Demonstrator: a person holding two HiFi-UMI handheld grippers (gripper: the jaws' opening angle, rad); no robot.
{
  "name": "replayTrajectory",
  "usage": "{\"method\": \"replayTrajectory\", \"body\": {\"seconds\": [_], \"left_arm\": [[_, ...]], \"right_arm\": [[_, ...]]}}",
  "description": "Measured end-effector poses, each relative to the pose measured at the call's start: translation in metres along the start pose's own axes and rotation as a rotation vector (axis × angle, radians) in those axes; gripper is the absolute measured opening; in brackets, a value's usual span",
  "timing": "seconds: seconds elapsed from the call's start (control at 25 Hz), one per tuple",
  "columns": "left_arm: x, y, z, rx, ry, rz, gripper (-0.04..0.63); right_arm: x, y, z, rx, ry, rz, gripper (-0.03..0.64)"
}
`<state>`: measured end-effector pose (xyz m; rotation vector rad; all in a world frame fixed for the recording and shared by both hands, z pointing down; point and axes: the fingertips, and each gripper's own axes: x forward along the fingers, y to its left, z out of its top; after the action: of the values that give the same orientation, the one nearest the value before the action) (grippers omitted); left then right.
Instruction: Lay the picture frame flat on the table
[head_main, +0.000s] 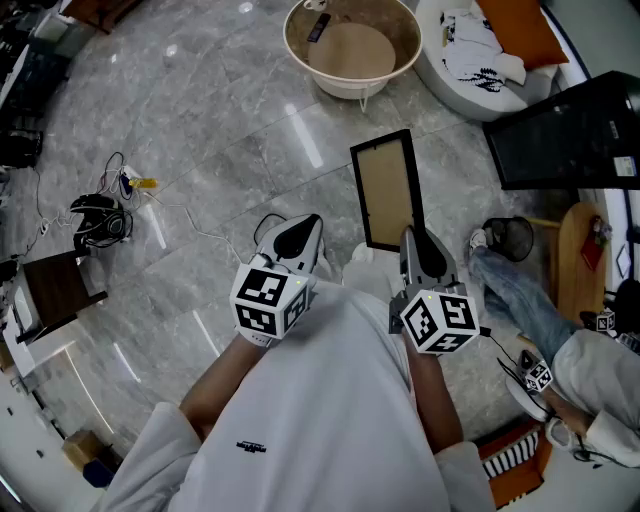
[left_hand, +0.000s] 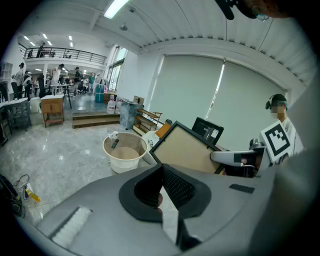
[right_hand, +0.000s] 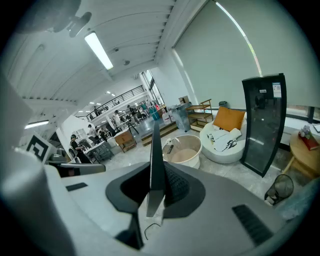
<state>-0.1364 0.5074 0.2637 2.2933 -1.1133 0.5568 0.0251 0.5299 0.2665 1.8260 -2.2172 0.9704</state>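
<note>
Right gripper (head_main: 412, 240): closed on the picture frame. In the right gripper view (right_hand: 156, 182) the frame's edge stands between the two dark pads, which press on it from both sides.
Picture frame: a black-rimmed rectangular frame with a brown backing board (head_main: 388, 190). It is clamped at its near end and held up in the air above the floor, rising away from the person. It is seen edge-on in the right gripper view (right_hand: 155, 150), and its brown back shows in the left gripper view (left_hand: 187, 150).
Left gripper (head_main: 300, 235): the jaws are together with nothing between them (left_hand: 161, 181). It is beside the frame, apart from it.
Floor: grey marble tiles (head_main: 200, 120), below both grippers.
Beige round tub (head_main: 298, 48): stands on the floor beyond the frame's far end.
White round chair with an orange cushion (head_main: 455, 85): just beside the tub.
Seated person: a leg in jeans (head_main: 520, 290), near the right gripper.
</note>
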Motion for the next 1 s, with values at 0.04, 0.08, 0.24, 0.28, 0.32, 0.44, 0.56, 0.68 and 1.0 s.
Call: {"method": "replayTrajectory", "body": {"seconds": [0.04,0.08,0.24,0.28,0.32,0.44,0.56,0.68,1.0], "left_arm": [[-0.002,0.0,0.0,0.001,0.0,0.0,-0.008],[-0.003,0.0,0.001,0.003,-0.001,-0.001,-0.008],[-0.002,0.0,0.003,0.005,0.001,0.001,-0.008],[-0.002,-0.001,0.002,0.004,0.004,0.002,-0.008],[-0.001,-0.001,0.001,0.003,0.008,0.003,-0.008],[-0.001,-0.003,-0.002,-0.001,0.019,0.0,-0.008],[0.001,-0.007,-0.005,0.0,0.022,-0.002,-0.008],[0.005,-0.014,-0.007,-0.001,0.022,0.006,-0.008],[0.017,-0.044,-0.003,0.013,0.021,0.029,-0.008]], "right_arm": [[-0.001,0.002,-0.002,0.002,0.002,0.001,0.054],[-0.001,0.003,-0.003,0.004,0.004,0.002,0.053],[0.0,0.004,-0.004,-0.005,0.01,0.011,0.052],[-0.001,0.004,-0.004,-0.014,0.013,0.013,0.054],[-0.002,0.004,-0.003,-0.026,0.015,0.014,0.054],[-0.004,0.007,-0.001,-0.064,0.016,0.013,0.054],[-0.004,0.005,-0.003,-0.07,0.019,0.018,0.052],[-0.008,-0.004,-0.005,-0.064,0.024,0.022,0.052],[-0.023,-0.036,0.001,-0.049,0.017,0.044,0.049]]}}
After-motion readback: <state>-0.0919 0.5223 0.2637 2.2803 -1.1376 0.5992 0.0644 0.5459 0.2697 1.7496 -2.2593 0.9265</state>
